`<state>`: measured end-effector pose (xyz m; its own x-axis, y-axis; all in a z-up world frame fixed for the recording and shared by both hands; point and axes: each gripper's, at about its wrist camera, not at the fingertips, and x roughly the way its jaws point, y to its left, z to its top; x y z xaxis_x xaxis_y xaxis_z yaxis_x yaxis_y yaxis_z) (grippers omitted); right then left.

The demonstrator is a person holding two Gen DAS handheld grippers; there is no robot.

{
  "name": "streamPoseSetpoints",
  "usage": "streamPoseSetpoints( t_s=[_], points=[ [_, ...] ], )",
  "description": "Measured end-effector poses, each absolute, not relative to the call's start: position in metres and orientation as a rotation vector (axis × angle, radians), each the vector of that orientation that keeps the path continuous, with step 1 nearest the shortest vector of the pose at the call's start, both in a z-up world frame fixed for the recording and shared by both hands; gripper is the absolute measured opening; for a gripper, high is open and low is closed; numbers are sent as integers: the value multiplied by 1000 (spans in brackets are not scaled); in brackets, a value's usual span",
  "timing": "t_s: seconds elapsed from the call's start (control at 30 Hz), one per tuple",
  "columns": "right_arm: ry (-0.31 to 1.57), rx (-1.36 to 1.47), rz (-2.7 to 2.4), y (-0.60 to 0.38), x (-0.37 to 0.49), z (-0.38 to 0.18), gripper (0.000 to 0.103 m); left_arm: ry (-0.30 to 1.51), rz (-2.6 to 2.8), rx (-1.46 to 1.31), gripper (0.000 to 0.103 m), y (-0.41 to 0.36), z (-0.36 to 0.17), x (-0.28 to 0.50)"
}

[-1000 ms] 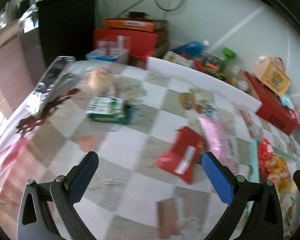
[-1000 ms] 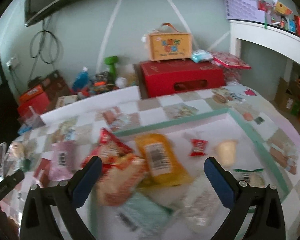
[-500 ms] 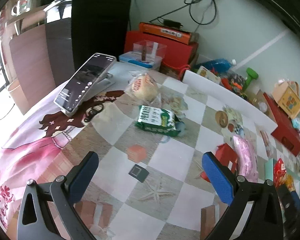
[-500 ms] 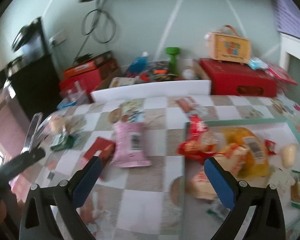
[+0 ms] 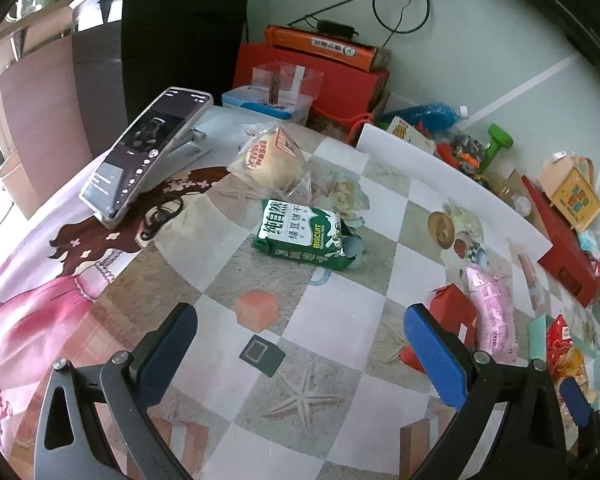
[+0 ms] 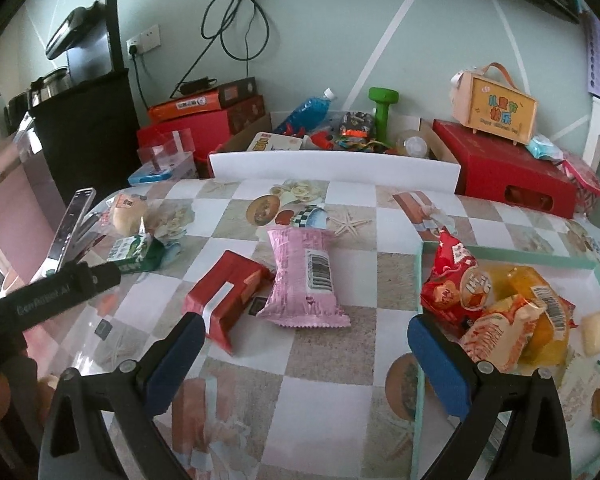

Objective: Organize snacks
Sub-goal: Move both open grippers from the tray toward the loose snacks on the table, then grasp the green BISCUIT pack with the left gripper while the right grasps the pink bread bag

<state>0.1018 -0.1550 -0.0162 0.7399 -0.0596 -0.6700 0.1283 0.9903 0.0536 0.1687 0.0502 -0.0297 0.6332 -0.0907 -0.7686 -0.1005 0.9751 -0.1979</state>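
My left gripper [image 5: 300, 356] is open and empty above the checked tablecloth. Ahead of it lie a green biscuit pack [image 5: 302, 236] and a wrapped round bun [image 5: 270, 156]. My right gripper [image 6: 302, 360] is open and empty, just in front of a pink snack bag [image 6: 304, 276] and a red box [image 6: 226, 292]. The pink bag [image 5: 492, 316] and red box [image 5: 452, 320] also show at the right of the left wrist view. To the right a green-rimmed tray [image 6: 420, 400] holds several snack bags, with a red one [image 6: 452, 280] at its near corner.
A phone on a stand [image 5: 144, 152] stands at the table's left. A white board [image 6: 332, 168] edges the far side, with red boxes [image 6: 508, 176], a blue bottle [image 6: 312, 108] and a green dumbbell [image 6: 382, 112] behind. The left gripper's arm [image 6: 52, 296] shows at left.
Both grippers have swung left, away from the tray. The left view now takes in the phone, bun and biscuit pack; the right view now faces the pink bag and red box.
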Motion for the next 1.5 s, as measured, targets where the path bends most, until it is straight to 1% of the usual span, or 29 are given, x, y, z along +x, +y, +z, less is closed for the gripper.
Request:
streamPoseSetpoints(
  t_s=[0.1, 0.23, 0.3, 0.37, 0.5, 0.57, 0.7, 0.83, 1.0, 1.27, 1.33, 1.37, 1.43, 1.5],
  points=[
    [722, 104, -104, -155, 112, -13, 97, 891, 11, -233, 103, 50, -30, 175],
    [715, 105, -110, -156, 125, -12, 93, 882, 17, -233, 103, 51, -29, 187],
    [719, 107, -113, -158, 132, -13, 89, 888, 20, -218, 103, 50, -29, 195],
    [723, 113, -116, -160, 138, -15, 88, 886, 19, -191, 103, 48, -27, 203],
    [729, 123, -119, -165, 150, -16, 80, 899, 13, -103, 103, 42, -31, 218],
    [730, 122, -119, -166, 155, -18, 78, 893, 2, -91, 103, 41, -32, 226],
    [744, 118, -113, -168, 166, -23, 71, 897, 6, -77, 103, 43, -37, 238],
    [745, 112, -106, -168, 173, -28, 70, 900, 11, -83, 103, 47, -45, 248],
    [775, 118, -95, -169, 182, -40, 64, 887, 12, -96, 103, 48, -52, 253],
    [809, 114, -72, -165, 185, -52, 63, 881, 13, -89, 102, 46, -58, 256],
    [816, 121, -70, -165, 185, -53, 63, 888, 9, -92, 100, 46, -60, 257],
    [819, 125, -71, -166, 186, -54, 62, 890, 5, -92, 93, 45, -61, 257],
    [835, 132, -69, -166, 186, -57, 59, 897, -3, -94, 85, 45, -63, 258],
    [865, 146, -65, -168, 189, -63, 58, 904, -11, -97, 85, 44, -66, 258]
  ],
)
